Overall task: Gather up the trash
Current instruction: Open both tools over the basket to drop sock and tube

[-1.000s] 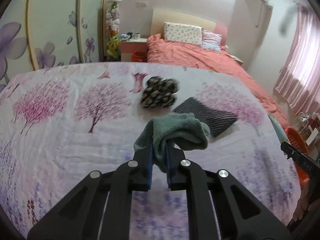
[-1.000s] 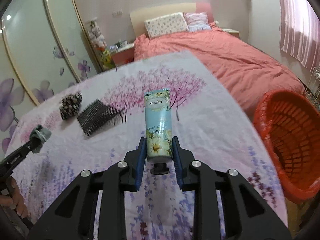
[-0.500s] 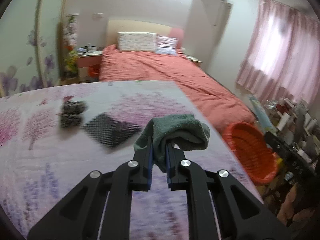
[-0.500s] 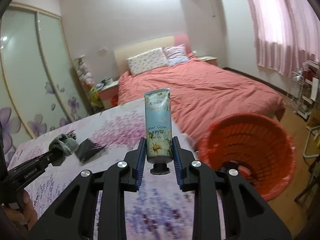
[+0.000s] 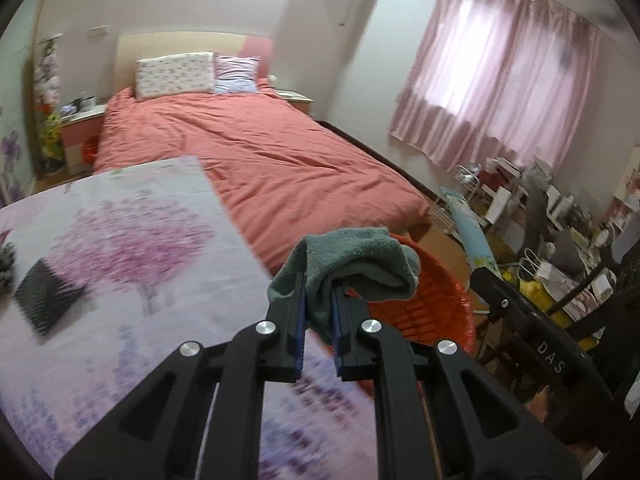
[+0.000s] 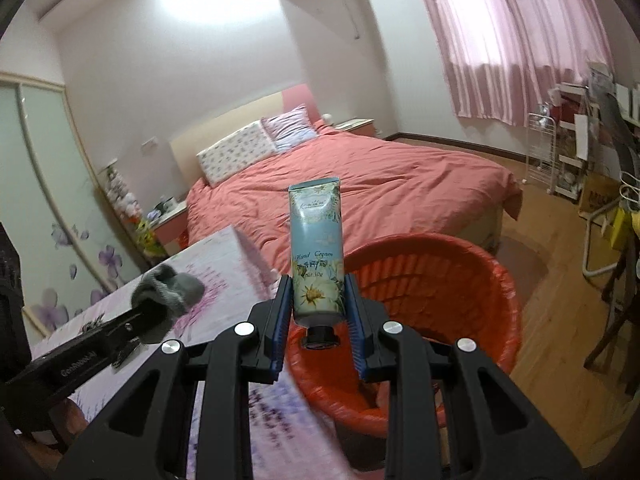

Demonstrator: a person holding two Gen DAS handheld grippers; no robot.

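Left gripper (image 5: 319, 312) was clamped on a grey-green sock (image 5: 352, 260), held past the right edge of the floral-covered table (image 5: 120, 280) — over the red basket (image 5: 432, 312). Right gripper (image 6: 318, 312) pinched a hand cream tube (image 6: 317, 252), cap down, above the basket's rim.

One orange basket (image 6: 440, 264), one hand cream tube (image 6: 317, 252), one grey-green sock (image 5: 352, 256). Two grippers, left (image 5: 319, 300) and right (image 6: 319, 300). Two pillows (image 5: 176, 74) on one bed (image 5: 260, 160)
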